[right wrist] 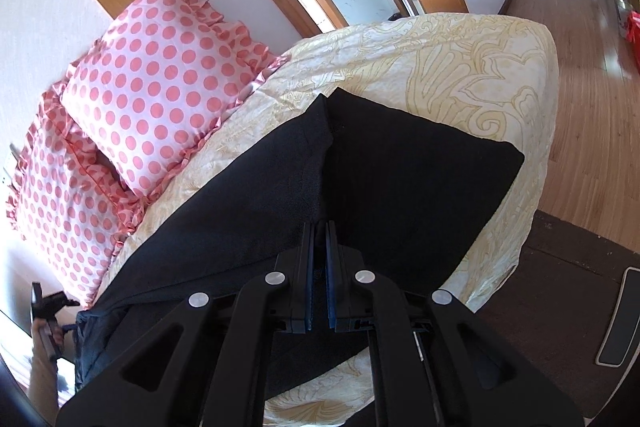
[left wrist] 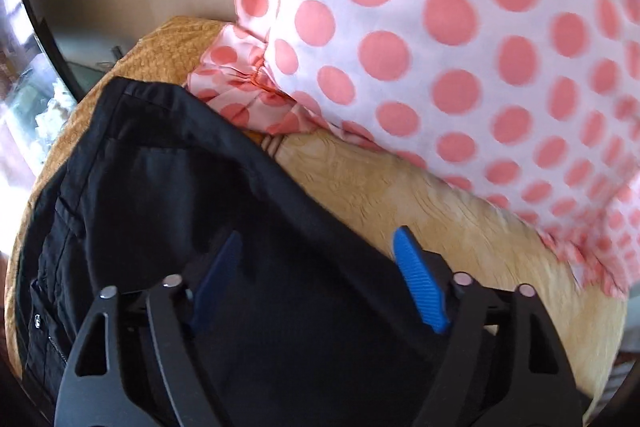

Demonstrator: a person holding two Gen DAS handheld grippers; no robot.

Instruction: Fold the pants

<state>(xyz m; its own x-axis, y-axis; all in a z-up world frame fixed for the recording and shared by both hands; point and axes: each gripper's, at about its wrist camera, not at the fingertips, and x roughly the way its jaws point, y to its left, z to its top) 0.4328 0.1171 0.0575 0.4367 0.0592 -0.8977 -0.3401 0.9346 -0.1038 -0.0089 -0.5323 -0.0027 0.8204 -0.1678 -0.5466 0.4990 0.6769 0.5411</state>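
On the bed (right wrist: 500, 59), beside spotted pillows (right wrist: 160, 79), black pants (right wrist: 400, 179) lying spread, seemingly halfway folded, right gripper (right wrist: 319, 259) clenched on a fabric edge, left gripper (left wrist: 320, 267) spread wide over the waistband end, further folds remaining.

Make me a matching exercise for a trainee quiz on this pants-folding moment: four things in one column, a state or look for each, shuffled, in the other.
Things:
1. left claw
2. right claw
3. pants
4. pillow

States:
A. white with pink dots, ruffled edge
B. fingers apart over dark cloth
C. black, spread on the cream bedspread
D. shut on a fold of cloth

Pairs: 1-B, 2-D, 3-C, 4-A
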